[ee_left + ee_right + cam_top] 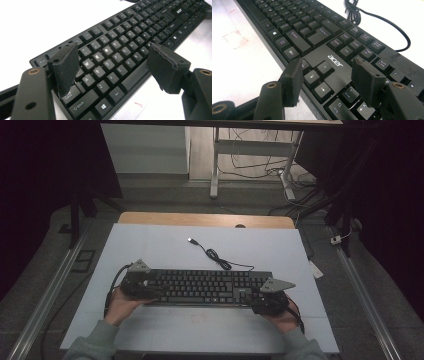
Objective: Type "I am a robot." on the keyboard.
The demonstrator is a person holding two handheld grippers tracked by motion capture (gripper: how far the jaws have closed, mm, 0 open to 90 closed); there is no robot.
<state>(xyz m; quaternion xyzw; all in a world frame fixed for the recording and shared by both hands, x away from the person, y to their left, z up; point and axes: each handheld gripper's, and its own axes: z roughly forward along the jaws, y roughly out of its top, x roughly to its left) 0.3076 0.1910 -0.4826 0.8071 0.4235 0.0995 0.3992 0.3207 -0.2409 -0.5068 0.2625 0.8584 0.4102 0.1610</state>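
Observation:
A black Acer keyboard (205,286) lies across the white sheet (165,250), its cable (220,259) curling back to a USB plug (191,240). My left gripper (150,292) is at the keyboard's left end. In the left gripper view it (115,66) stands open, one pad (65,67) over the Tab and Caps Lock keys, the other (166,65) by the front edge. My right gripper (256,297) is at the right end. In the right gripper view it (328,80) is open over the arrow keys (317,76), with nothing held.
The white sheet covers a wooden table whose bare edge (205,219) shows at the back. Faint red marks (197,317) sit on the sheet in front of the keyboard. A desk frame (250,150) and floor cables lie beyond; metal rails (50,290) run along both sides.

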